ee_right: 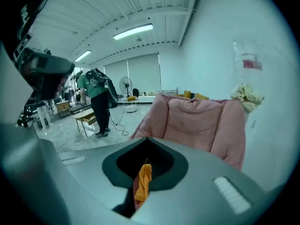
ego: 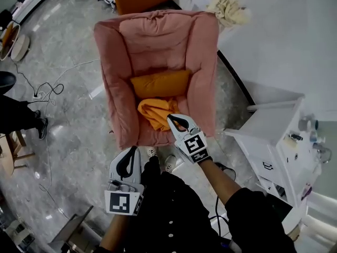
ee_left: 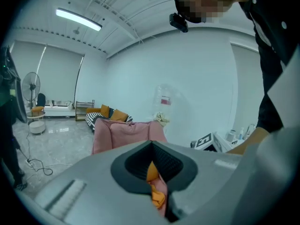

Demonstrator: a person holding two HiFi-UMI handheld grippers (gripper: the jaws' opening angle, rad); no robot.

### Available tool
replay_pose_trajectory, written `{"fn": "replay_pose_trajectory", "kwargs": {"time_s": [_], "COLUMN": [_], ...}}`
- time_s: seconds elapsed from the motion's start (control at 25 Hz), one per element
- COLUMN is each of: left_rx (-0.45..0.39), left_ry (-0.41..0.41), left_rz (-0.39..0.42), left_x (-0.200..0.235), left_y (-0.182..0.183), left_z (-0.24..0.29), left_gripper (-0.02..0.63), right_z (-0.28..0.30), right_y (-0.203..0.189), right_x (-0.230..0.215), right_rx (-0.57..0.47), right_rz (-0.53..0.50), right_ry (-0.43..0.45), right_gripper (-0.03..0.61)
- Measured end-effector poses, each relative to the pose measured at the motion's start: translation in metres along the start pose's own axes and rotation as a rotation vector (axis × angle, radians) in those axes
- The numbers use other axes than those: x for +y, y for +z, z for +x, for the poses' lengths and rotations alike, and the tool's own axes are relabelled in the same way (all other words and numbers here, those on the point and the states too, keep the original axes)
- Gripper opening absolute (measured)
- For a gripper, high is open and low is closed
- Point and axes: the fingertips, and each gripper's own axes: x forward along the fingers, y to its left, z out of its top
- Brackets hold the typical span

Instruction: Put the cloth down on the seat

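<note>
A crumpled orange cloth (ego: 155, 111) lies on the front of the seat of a pink armchair (ego: 158, 41), just in front of an orange cushion (ego: 160, 82). My right gripper (ego: 170, 117) hovers with its tip at the cloth's right edge, jaws shut; I see no fold pinched between the tips. In the right gripper view the cloth (ee_right: 143, 182) shows through the slit behind the shut right gripper (ee_right: 147, 138). My left gripper (ego: 132, 149) hangs lower, in front of the chair's front edge, shut and empty. The left gripper view shows the cloth (ee_left: 157, 197) past the left gripper (ee_left: 152, 142).
A white cabinet (ego: 274, 136) stands close on the right of the armchair. A white table (ego: 295, 36) with a cream rag (ego: 227, 9) is behind it. A cable (ego: 47, 91) trails over the grey floor at left, near a standing person's leg (ego: 18, 117).
</note>
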Motion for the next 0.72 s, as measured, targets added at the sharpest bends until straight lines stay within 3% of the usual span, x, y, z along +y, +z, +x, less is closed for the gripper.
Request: {"fn": "replay_pose_trajectory", "kwargs": {"time_s": [0.4, 0.72], "left_rx": [-0.106, -0.168], "left_ry": [0.024, 0.026], "left_rz": [0.048, 0.073], "left_x": [0.019, 0.021], "left_y": [0.059, 0.086], "left_z": [-0.016, -0.028], "left_gripper": [0.002, 0.002], "right_z": [-0.125, -0.211], "right_y": [0.095, 0.144], "right_x": [-0.015, -0.033], "right_rx": [-0.234, -0.433], "right_rz": [0.052, 0.103], "right_ry": [-0.136, -0.281], "right_gripper": [0.026, 0.026]}}
